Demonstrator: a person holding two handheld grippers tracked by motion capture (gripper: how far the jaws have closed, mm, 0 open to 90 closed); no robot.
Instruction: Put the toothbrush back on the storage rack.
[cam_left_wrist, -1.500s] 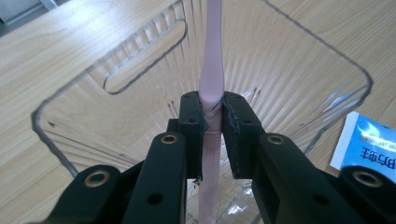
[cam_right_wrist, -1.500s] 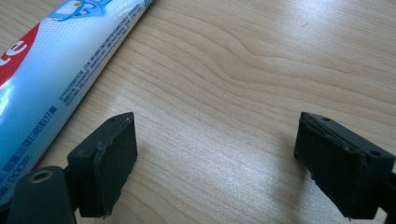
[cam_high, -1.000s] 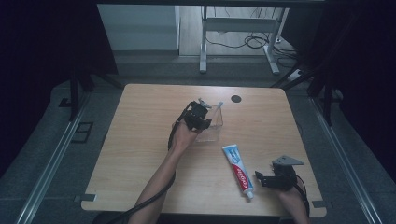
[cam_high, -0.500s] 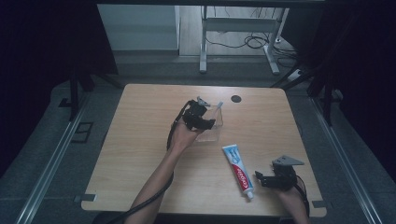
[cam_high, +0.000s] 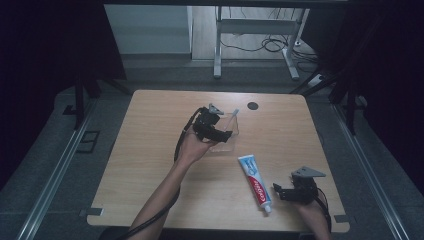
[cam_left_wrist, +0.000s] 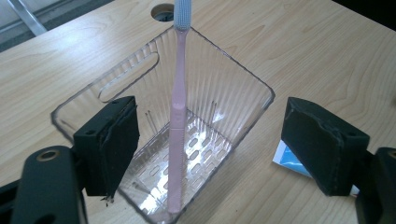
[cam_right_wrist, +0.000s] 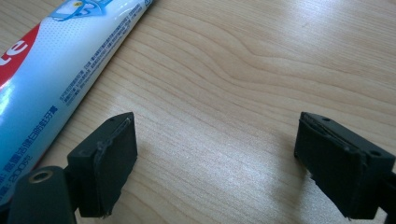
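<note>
Pink toothbrush (cam_left_wrist: 178, 116) stands propped inside the clear plastic bin (cam_left_wrist: 243, 79), mid-table. Left gripper (cam_left_wrist: 210, 144) has just been opening; jaws wide apart, nothing pinched, brush between but untouched. Right gripper (cam_right_wrist: 215, 163) also gaping, beside the toothpaste tube (cam_right_wrist: 51, 74). Risk: a jaw clips the bin rim on pull-back, tips bin w/ brush.

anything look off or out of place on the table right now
Nothing stands out. The pink toothbrush leans upright inside the clear plastic bin, head up, with the left gripper open around it. The toothpaste tube lies flat and intact on the table beside the open right gripper. Nothing is spilled or damaged.
</note>
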